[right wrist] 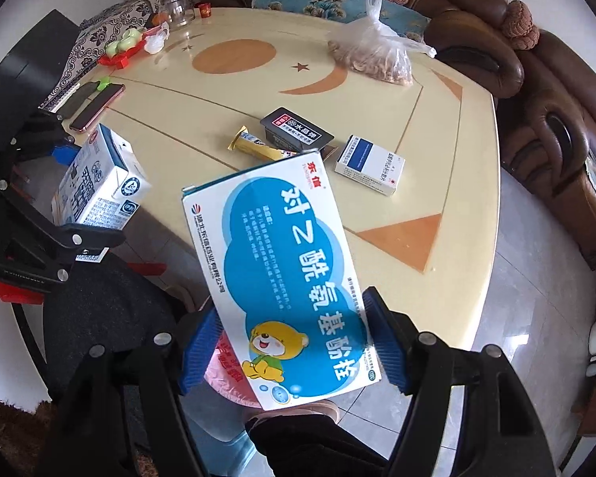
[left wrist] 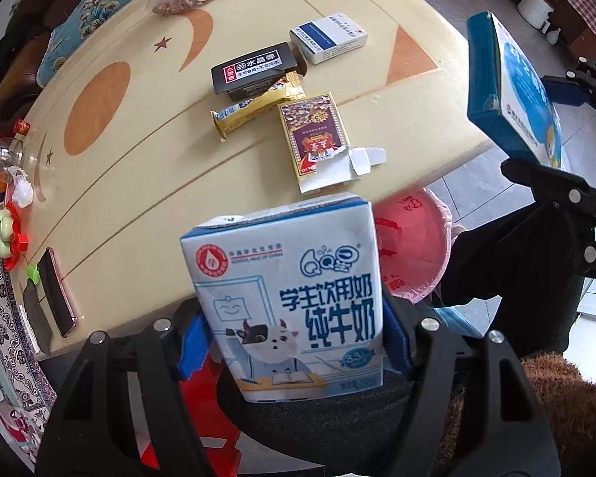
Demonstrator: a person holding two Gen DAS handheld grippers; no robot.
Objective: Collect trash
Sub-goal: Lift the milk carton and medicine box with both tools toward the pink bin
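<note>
My left gripper point(left wrist: 294, 342) is shut on a white and blue milk carton point(left wrist: 294, 302), held upright off the table's near edge; it also shows in the right wrist view point(right wrist: 99, 183). My right gripper point(right wrist: 294, 346) is shut on a flat blue and white medicine box point(right wrist: 286, 274), seen too in the left wrist view point(left wrist: 512, 91). A pink-lined bin point(left wrist: 413, 250) stands below, partly hidden by both items. On the table lie a black box point(left wrist: 254, 69), a gold wrapper point(left wrist: 254, 109), a torn card pack point(left wrist: 318, 139) and a white and blue box point(left wrist: 329, 37).
The round cream table point(right wrist: 258, 79) carries a bag of nuts point(right wrist: 377, 55), two phones point(right wrist: 95, 105), a glass jar point(right wrist: 177, 10) and a red tray point(right wrist: 123, 51). A brown sofa point(right wrist: 536, 79) curves behind it. A dark chair seat point(right wrist: 107, 302) is under my left gripper.
</note>
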